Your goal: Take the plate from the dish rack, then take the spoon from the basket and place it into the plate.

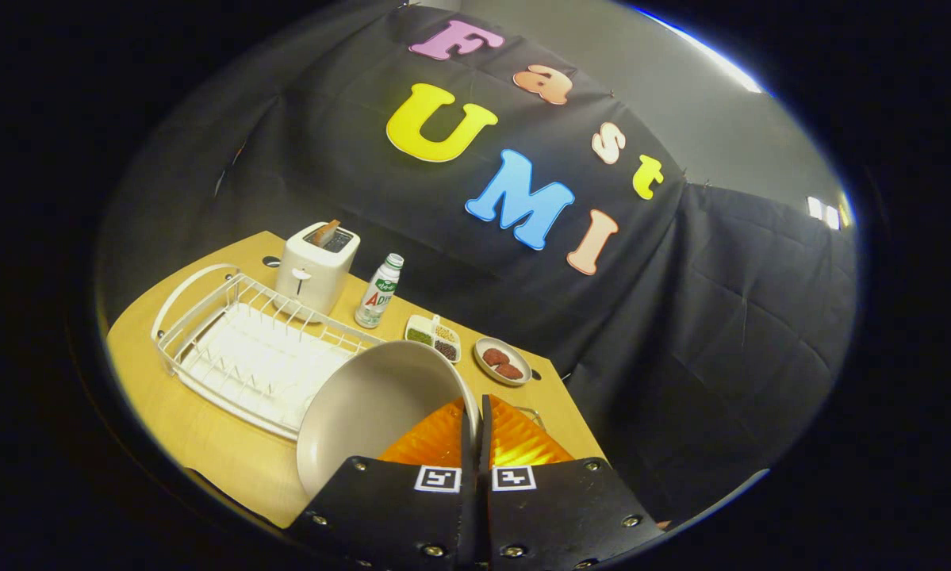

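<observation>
Gripper (475, 412) clenched on rim of beige plate (372, 412), held tilted above table, clear of white dish rack (245, 349). Step one nearly done; next: set plate flat, fetch spoon from orange basket (515, 440).

Camera position: mounted on the gripper (475, 432), looking forward along its two fingers.
Height: raised above the wooden table (205, 432), looking down at it.
Tilt: rolled, so the table slants.
Nearest: a plate (372, 408) just ahead of the fingers, whose tips are pressed together on its rim.
Farther: dish rack (245, 349), toaster (315, 266), bottle (378, 292) toward the booth wall.
</observation>
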Motion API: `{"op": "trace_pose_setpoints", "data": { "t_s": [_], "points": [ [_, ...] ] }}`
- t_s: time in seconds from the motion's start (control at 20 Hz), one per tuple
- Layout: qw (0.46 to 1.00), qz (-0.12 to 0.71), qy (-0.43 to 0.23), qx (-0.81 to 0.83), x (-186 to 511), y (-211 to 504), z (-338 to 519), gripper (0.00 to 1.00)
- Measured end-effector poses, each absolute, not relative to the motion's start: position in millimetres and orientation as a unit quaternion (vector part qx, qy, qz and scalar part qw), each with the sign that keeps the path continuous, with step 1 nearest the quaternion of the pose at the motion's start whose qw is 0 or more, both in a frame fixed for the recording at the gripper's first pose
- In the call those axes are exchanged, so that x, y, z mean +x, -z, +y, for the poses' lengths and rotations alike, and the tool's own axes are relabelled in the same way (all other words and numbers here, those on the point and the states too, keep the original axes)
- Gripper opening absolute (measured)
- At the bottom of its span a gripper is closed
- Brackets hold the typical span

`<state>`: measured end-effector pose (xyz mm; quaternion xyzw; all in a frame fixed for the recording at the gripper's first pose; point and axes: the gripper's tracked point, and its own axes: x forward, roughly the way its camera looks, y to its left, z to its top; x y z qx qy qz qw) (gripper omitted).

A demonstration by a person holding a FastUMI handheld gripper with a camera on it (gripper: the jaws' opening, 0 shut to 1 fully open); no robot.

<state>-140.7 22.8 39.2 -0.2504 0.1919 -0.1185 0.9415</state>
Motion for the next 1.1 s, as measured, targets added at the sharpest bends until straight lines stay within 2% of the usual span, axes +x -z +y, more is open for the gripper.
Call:
{"op": "trace_pose_setpoints", "data": {
  "t_s": [0.4,1.1],
  "points": [
    [0.955,0.256,0.048,-0.144,-179,16,52,0.0],
    [0.949,0.312,0.04,0.006,-189,73,72,0.0]
  ]
}}
